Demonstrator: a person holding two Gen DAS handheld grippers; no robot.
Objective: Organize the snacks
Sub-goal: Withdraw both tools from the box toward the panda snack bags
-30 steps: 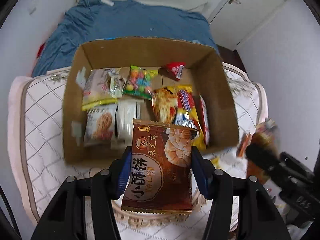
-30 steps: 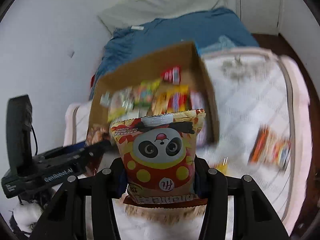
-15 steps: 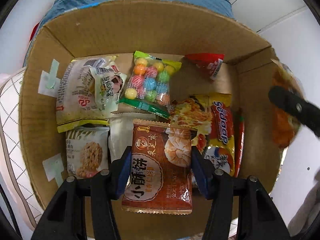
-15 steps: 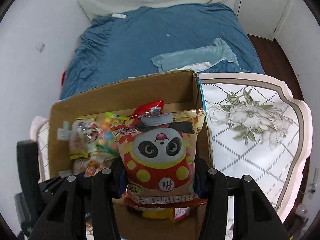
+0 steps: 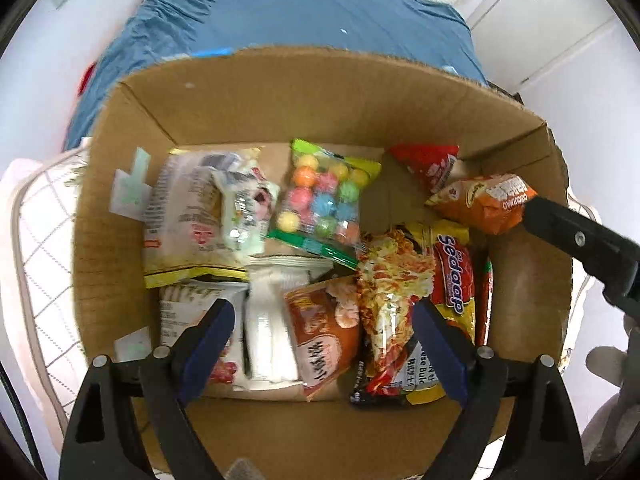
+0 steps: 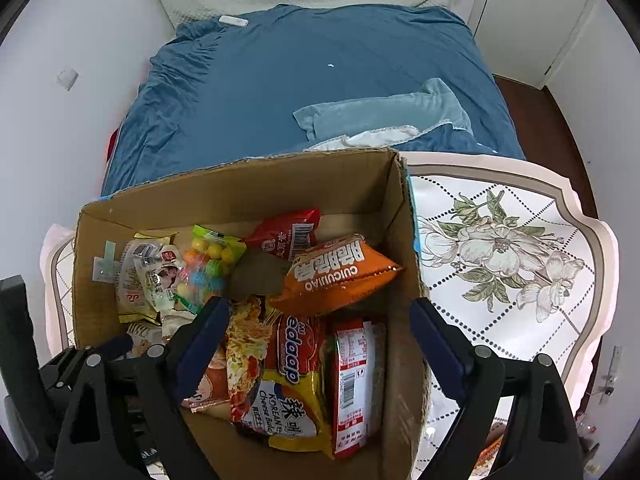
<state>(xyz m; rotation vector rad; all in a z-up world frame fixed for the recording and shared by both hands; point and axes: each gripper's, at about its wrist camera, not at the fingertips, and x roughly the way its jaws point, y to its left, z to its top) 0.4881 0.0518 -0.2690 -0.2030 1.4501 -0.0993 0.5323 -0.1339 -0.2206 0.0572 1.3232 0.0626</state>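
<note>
A cardboard box (image 5: pixel 304 92) holds several snack packs. My left gripper (image 5: pixel 320 344) is open above its near side, and the brown biscuit pack (image 5: pixel 324 344) lies in the box below it, blurred. My right gripper (image 6: pixel 320 340) is open over the box (image 6: pixel 240 188). The orange panda snack bag (image 6: pixel 340 276) lies inside near the right wall, also seen in the left wrist view (image 5: pixel 484 204), where the right gripper's finger (image 5: pixel 580 236) is beside it. A candy ball bag (image 5: pixel 324 200) and a yellow noodle pack (image 6: pixel 296 384) lie in the box.
The box stands on a table with a white floral diamond-pattern cloth (image 6: pixel 500 248). A bed with a blue cover (image 6: pixel 320 80) lies behind the box. White walls and a white door (image 6: pixel 528 12) surround the space.
Both grippers have opened over the box. The brown biscuit pack and the orange panda bag have dropped into it.
</note>
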